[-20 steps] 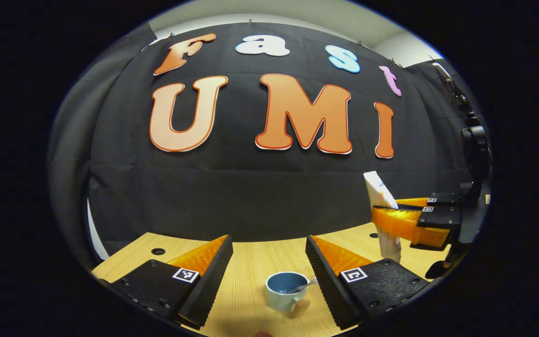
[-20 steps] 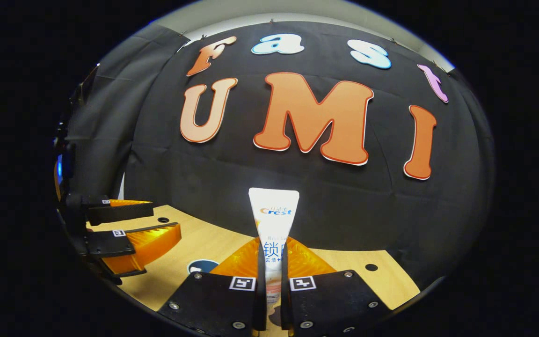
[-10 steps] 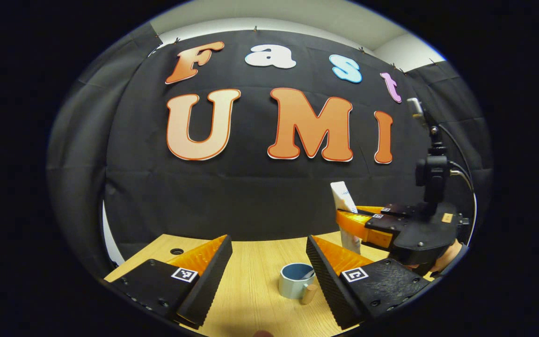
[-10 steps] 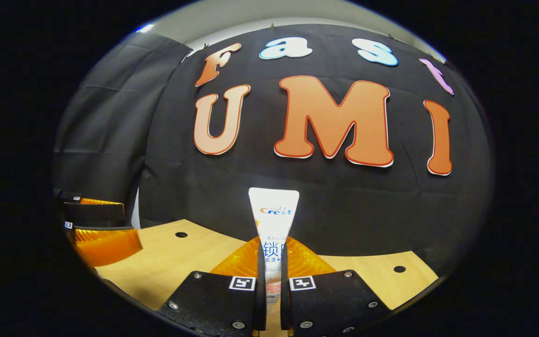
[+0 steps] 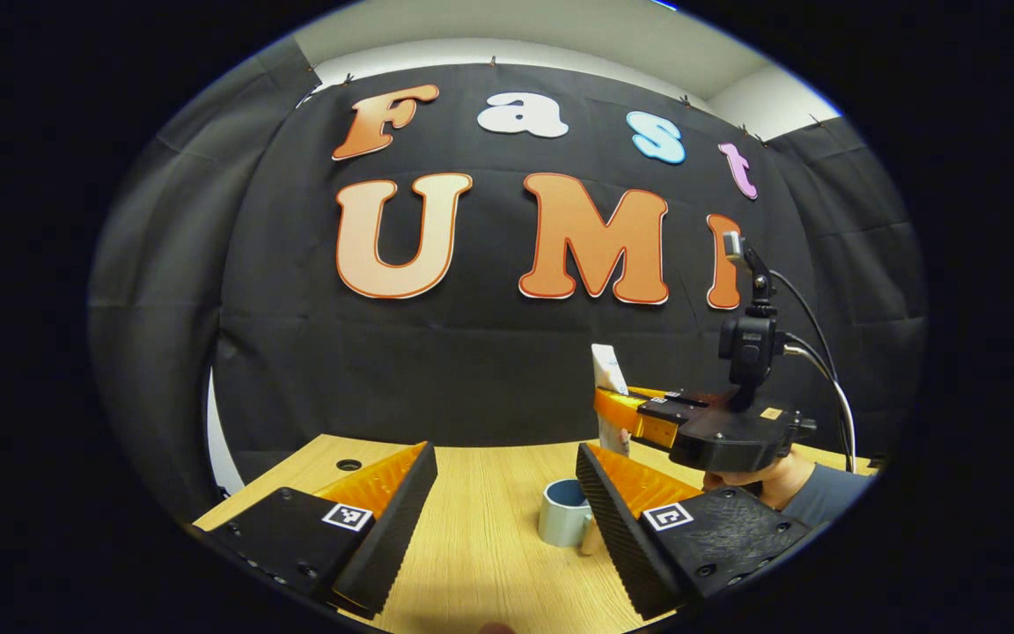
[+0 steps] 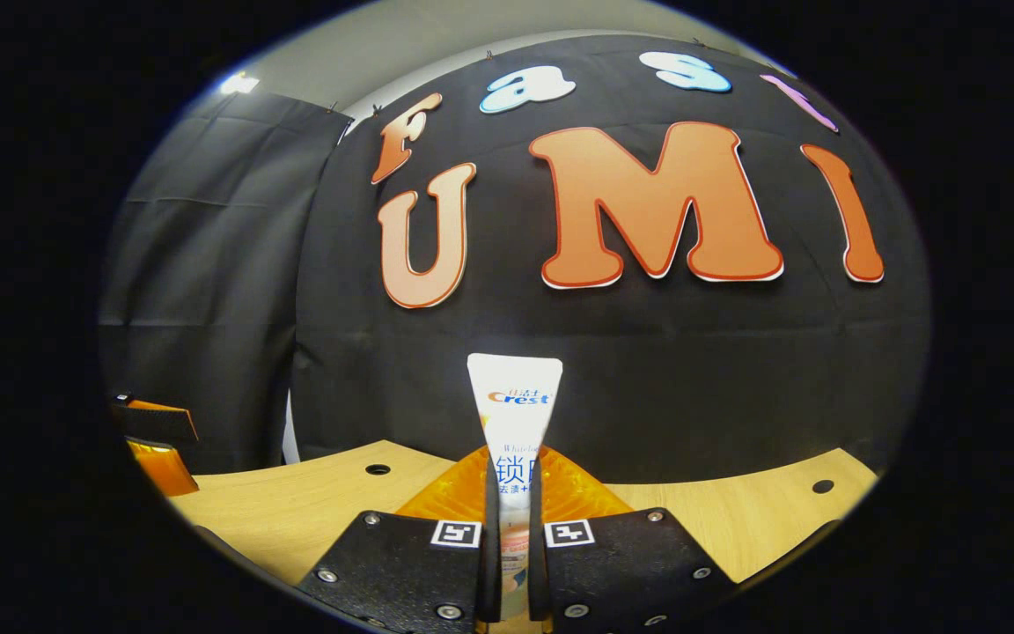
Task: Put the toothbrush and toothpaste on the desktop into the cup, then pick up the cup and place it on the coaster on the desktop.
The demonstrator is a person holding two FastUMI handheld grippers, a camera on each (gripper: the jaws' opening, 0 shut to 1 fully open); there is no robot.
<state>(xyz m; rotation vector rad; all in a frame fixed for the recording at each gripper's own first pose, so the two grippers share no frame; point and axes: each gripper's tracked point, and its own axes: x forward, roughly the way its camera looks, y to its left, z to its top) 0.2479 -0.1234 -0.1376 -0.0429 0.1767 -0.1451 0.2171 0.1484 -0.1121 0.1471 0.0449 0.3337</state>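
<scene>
the wooden table (image 5: 481, 546) runs back to the black cloth wall (image 5: 472, 370); its far left corner shows in the left gripper view, with one round hole (image 5: 349, 464) near that edge. in the right gripper view two holes show, one far left (image 6: 377, 469) and one far right (image 6: 822, 486), with bare wood between them.

the left gripper (image 5: 507, 493) has its fingers spread wide, nothing between them, and open tabletop lies in the gap. one cup (image 5: 562, 522) stands on the table just beside its right-hand finger (the handle is partly hidden behind that finger).

the right gripper (image 6: 507, 506) pinches one toothpaste tube (image 6: 514, 414) upright, both fingers pressed on its lower part. from the left gripper view that same tube (image 5: 606, 370) is held in the air beyond and above the cup, and a hand (image 5: 758, 480) shows under the gripper.
</scene>
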